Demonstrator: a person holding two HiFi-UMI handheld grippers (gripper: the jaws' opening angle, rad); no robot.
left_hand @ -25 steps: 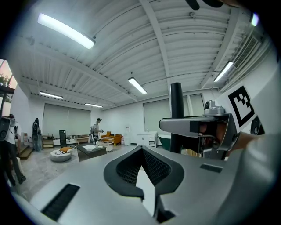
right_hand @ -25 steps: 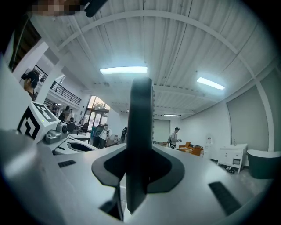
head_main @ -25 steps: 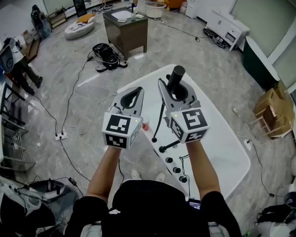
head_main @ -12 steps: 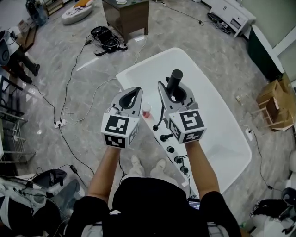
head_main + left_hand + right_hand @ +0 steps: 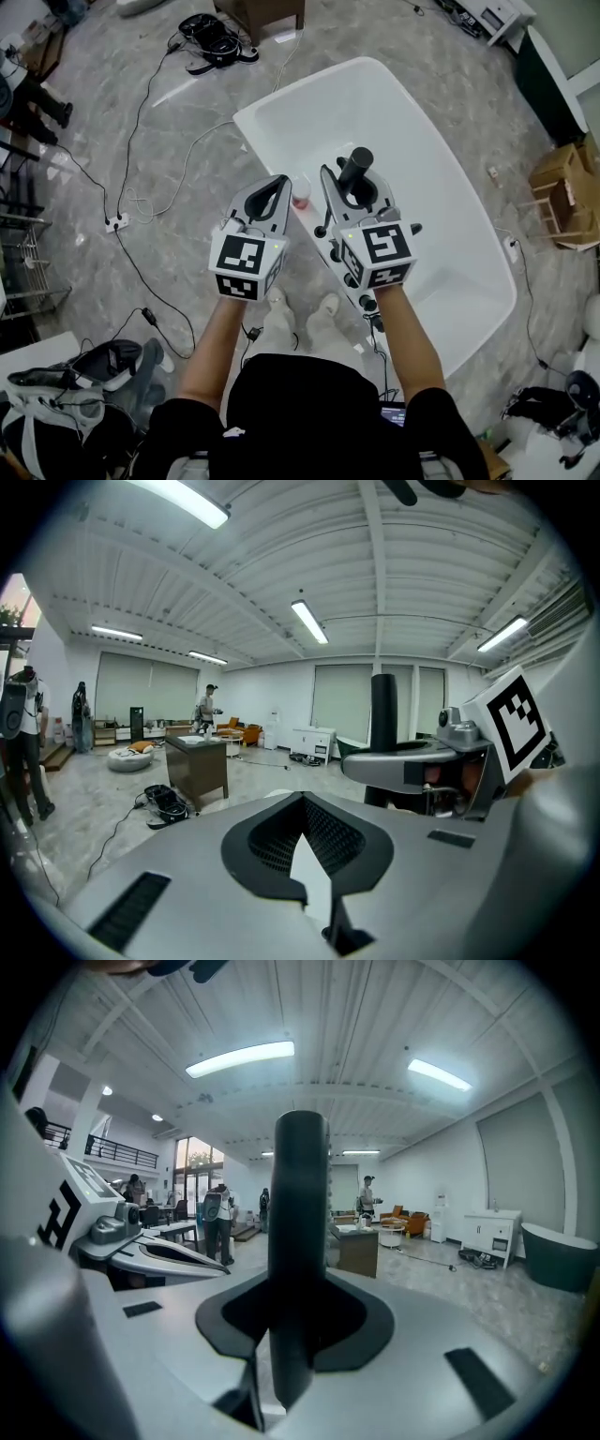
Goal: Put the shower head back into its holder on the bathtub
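Over the white bathtub [image 5: 281, 105], my right gripper [image 5: 353, 189] is shut on the black shower head [image 5: 356, 167], whose handle sticks up between the jaws. The right gripper view shows that dark handle [image 5: 298, 1241] upright, clamped in the right gripper [image 5: 286, 1354]. Black tap fittings [image 5: 372, 307] sit on the tub's near rim, just under my right hand. My left gripper [image 5: 277, 186] hangs beside it to the left, above the tub's edge. In the left gripper view my left gripper [image 5: 305, 855] is shut with nothing in it, and the shower head [image 5: 382, 714] rises at the right.
A small pink-and-white thing [image 5: 301, 194] stands on the tub rim between the grippers. Cables [image 5: 141, 178] and a power strip [image 5: 117, 222] lie on the floor to the left, bags [image 5: 84, 375] at lower left. A wooden chair [image 5: 562, 187] stands at the right.
Both grippers have sunk toward the bathtub, which now fills more of the head view. The right still grips the shower head; the left stays shut.
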